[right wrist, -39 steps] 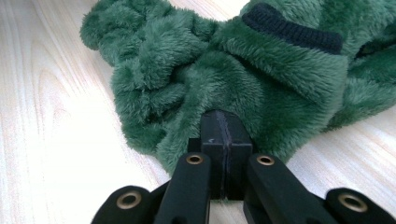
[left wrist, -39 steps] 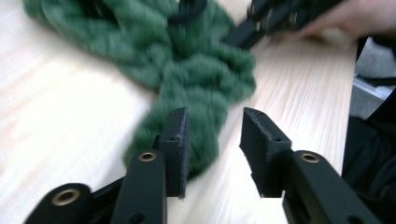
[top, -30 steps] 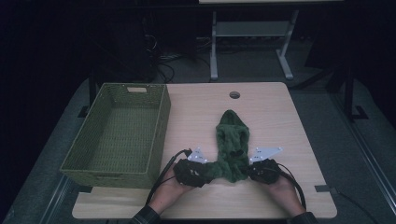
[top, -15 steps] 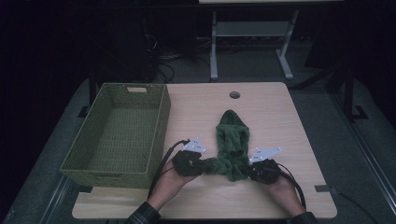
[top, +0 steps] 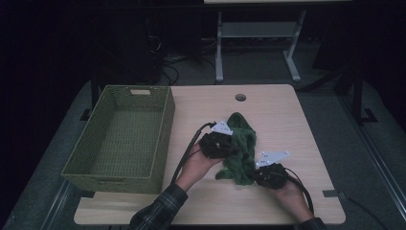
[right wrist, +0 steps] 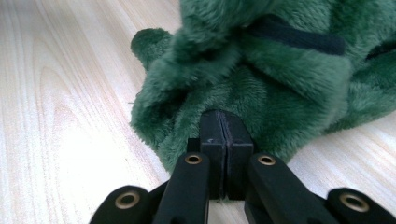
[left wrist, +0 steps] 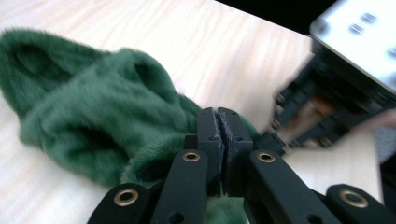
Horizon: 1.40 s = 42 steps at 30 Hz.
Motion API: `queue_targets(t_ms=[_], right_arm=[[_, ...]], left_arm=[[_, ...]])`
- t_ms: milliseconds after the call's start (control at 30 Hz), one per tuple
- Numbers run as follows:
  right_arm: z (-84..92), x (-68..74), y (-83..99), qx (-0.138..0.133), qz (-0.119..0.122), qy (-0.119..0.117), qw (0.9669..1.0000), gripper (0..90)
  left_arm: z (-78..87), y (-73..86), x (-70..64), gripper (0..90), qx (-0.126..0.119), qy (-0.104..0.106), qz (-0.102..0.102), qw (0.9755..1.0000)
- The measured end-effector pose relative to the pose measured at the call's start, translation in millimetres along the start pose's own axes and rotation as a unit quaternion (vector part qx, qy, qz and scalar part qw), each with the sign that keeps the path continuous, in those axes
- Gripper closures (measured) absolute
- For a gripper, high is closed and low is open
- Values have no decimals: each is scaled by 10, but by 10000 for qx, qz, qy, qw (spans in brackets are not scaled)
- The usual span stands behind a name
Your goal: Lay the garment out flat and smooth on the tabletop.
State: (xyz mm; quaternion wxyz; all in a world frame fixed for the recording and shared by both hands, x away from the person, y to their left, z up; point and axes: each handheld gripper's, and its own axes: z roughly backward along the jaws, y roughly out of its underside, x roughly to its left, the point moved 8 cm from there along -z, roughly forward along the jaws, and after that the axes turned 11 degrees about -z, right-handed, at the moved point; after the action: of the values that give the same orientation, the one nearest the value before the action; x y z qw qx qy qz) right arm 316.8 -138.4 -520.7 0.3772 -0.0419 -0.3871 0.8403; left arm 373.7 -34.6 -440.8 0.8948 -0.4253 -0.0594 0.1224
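On the desk, right of the green woven basket: one green plush garment, bunched. Left gripper jaws clamped on a fold; right gripper likewise, apparently on the near hem. Best practice: lift both corners evenly, keeping tension. No legible labels or writing.

Green fleece garment: near end covered by the left gripper and right gripper; cut off at the top and right edges in the right gripper view. Other gripper in the left gripper view: blurred, cropped at the right edge.
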Motion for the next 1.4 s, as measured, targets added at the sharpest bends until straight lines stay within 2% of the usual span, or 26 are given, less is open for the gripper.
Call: queue_targets(t_ms=[200,267,400,500,633,733,833,933,1033,1100,1167,1300,1400], right_arm=[[12,5,-2,-18,-9,-19,10000,882],[37,1,-5,-39,11,-10,10000,872],[135,45,-48,-193,-30,-86,9998,845],[269,157,-167,-480,146,-165,9986,833],[384,361,-327,-752,270,-348,9962,800],[337,520,-424,-823,307,-639,9941,799],[175,564,-469,-729,408,-586,9948,812],[14,503,-513,-690,337,-438,9961,834],[-24,390,-557,-679,346,-170,9969,837],[-14,328,-573,-684,293,-54,9972,836],[23,241,-592,-735,232,67,9970,836],[118,115,-604,-890,145,223,9957,817],[173,15,-586,-904,38,320,9954,811]], left_arm=[[-247,-21,144,896,53,-9,38,10000],[-318,4,174,896,77,-4,130,9999],[-355,24,200,896,55,23,248,9997],[-347,20,211,896,21,-7,301,9995],[-316,37,239,895,104,6,241,9997],[-308,34,257,895,56,-17,257,9997],[-281,21,276,895,4,-50,265,9996],[-206,1,293,863,-56,-113,283,9995],[-95,-14,320,781,-118,-229,319,9992],[-14,-18,327,727,-154,-290,392,9987],[68,-11,334,677,-177,-369,360,9985],[202,38,277,614,-175,-386,401,9983],[229,98,203,595,-90,-321,307,9990]])
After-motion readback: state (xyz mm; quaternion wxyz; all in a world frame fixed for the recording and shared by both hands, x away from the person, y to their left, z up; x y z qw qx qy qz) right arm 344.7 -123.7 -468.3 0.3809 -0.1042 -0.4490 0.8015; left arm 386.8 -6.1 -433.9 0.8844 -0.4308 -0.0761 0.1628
